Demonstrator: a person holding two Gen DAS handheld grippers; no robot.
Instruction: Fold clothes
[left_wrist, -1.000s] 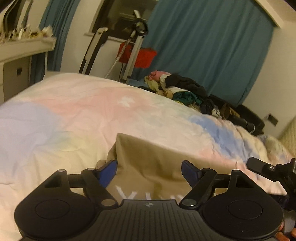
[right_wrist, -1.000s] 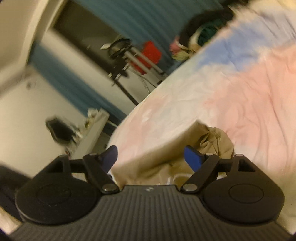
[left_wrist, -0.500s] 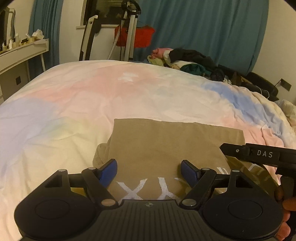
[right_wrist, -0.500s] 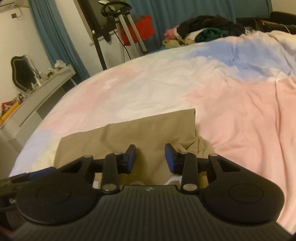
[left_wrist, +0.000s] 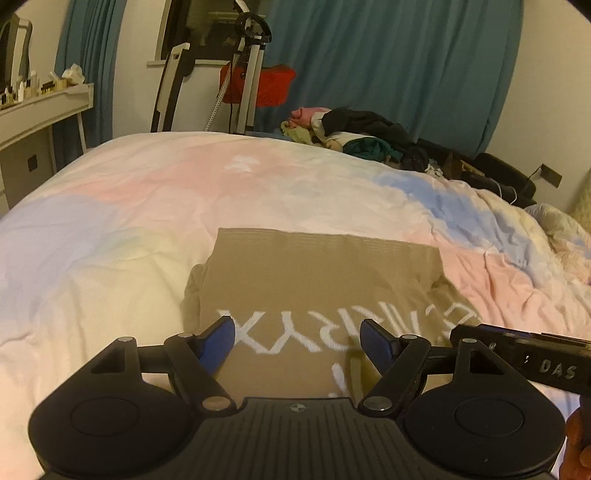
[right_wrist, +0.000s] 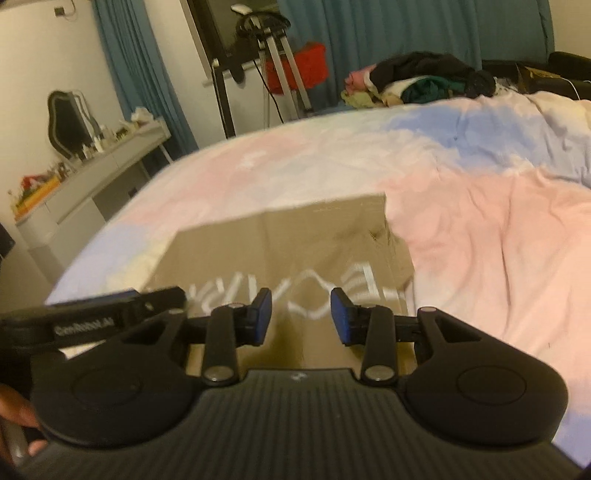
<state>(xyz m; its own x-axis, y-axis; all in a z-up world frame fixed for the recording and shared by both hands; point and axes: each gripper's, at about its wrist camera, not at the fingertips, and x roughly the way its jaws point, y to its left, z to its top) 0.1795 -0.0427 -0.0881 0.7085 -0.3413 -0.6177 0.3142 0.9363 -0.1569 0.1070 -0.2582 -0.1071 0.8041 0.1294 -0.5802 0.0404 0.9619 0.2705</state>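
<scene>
Your left gripper (left_wrist: 297, 341) hangs just over the near part of the tan shirt (left_wrist: 317, 288), its 2 blue pads spread wide with nothing between them. The shirt lies folded flat on the pastel bedspread (left_wrist: 122, 229), far edge straight, a bit of bunched cloth poking out at its left side. White block letters run across it, upside down from your side; roughly "XY" reads at the left, the rest too distorted to make out. At the right edge of the left view, the other tool's bar reads "DAS" (left_wrist: 557, 369).

In the right view, a bar at the left reads "GenRobot.AI" (right_wrist: 84, 324). Your right gripper (right_wrist: 301, 319) sits over the shirt's (right_wrist: 280, 240) near edge, pads apart with a moderate gap, holding nothing. Heaped clothes (right_wrist: 417, 79) sit beyond the bed's far right side, in front of the teal curtain (right_wrist: 406, 26).
</scene>
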